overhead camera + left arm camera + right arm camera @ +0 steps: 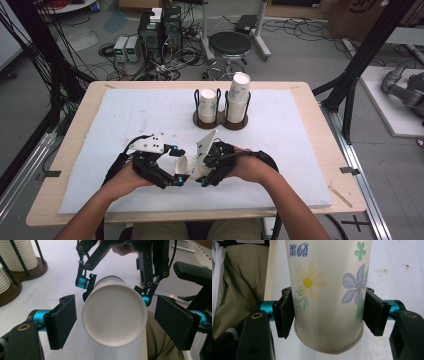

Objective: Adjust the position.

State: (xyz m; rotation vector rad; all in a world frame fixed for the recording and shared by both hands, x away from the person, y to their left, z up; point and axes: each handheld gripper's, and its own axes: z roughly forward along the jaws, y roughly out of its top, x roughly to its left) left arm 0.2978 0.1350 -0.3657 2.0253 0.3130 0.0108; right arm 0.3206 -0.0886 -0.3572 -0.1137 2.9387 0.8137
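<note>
1. While both hands meet near the front edge of the white foam-covered surface (125, 115), a white paper cup with printed flowers (189, 167) lies on its side between the two grippers, off the surface.
2. The right gripper (209, 167) has its fingers (284, 315) pressed against opposite sides of the cup, close to its base, gripping it.
3. In the left gripper view, that cup's round bottom (113, 315) faces the camera, between the left gripper's fingers (62, 321).
4. The left gripper (172, 165) has its fingers spread wide, one on each side of the cup's bottom end, with a gap on both sides and no contact.
5. Toward the far edge, near the middle, a dark brown two-slot cup holder (220, 121) stands with a stack of white paper cups (238, 97) in each slot.
</note>
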